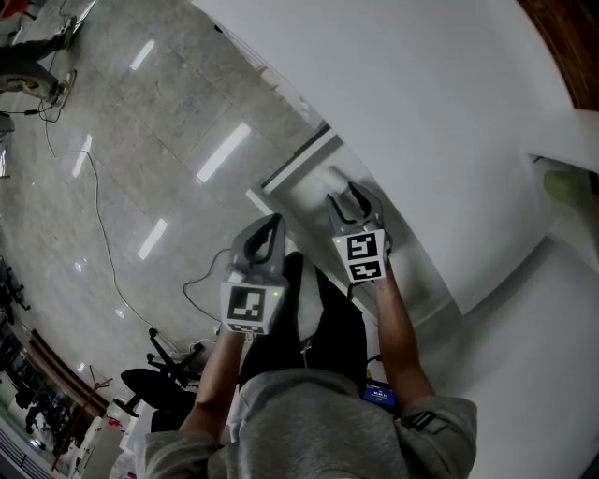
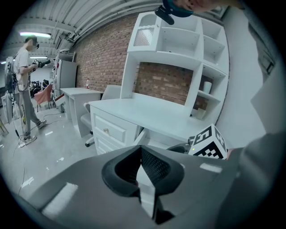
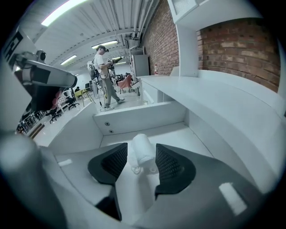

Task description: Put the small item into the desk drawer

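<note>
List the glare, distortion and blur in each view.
Head view: bright streaks of glare lie on the glossy floor, and the desk top looks washed out. Left gripper view: fisheye bends the shelf unit, the corners are black, and the left claw near the lens is soft. Right gripper view: same fisheye; the small white item in the drawer is dim but distinct.

Brick wall (image 2: 105, 58), glossy floor (image 1: 140, 122), strip lights (image 3: 62, 10)
</note>
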The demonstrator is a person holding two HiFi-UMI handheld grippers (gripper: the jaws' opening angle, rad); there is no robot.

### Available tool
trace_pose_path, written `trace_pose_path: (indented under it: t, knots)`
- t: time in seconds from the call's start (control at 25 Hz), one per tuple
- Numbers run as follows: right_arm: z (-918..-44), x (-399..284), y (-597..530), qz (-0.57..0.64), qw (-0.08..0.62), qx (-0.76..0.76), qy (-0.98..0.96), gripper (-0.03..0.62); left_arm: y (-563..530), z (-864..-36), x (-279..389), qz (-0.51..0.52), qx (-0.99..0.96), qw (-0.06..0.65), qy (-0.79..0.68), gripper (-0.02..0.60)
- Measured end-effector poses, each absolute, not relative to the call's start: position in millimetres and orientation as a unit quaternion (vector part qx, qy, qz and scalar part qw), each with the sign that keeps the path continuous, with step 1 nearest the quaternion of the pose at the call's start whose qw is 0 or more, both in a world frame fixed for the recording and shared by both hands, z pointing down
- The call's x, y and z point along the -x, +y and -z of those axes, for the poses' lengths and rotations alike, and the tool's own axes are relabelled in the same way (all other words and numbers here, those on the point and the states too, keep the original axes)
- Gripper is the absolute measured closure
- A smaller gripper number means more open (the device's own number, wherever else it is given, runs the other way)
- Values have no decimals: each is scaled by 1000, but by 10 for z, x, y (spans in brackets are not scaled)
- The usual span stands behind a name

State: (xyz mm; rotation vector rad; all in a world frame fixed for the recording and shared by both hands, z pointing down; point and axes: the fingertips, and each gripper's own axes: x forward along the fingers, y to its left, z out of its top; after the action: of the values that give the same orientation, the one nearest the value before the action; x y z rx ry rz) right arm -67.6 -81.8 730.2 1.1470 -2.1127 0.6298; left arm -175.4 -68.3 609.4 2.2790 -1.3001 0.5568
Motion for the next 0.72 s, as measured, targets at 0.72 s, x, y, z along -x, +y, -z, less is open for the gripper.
trace_pose_path:
  t: [0.72]
  knots:
    - [-5916, 400, -846, -176, 246, -522, -797, 465, -723, -5110, 1607, -159, -862, 167, -451, 569]
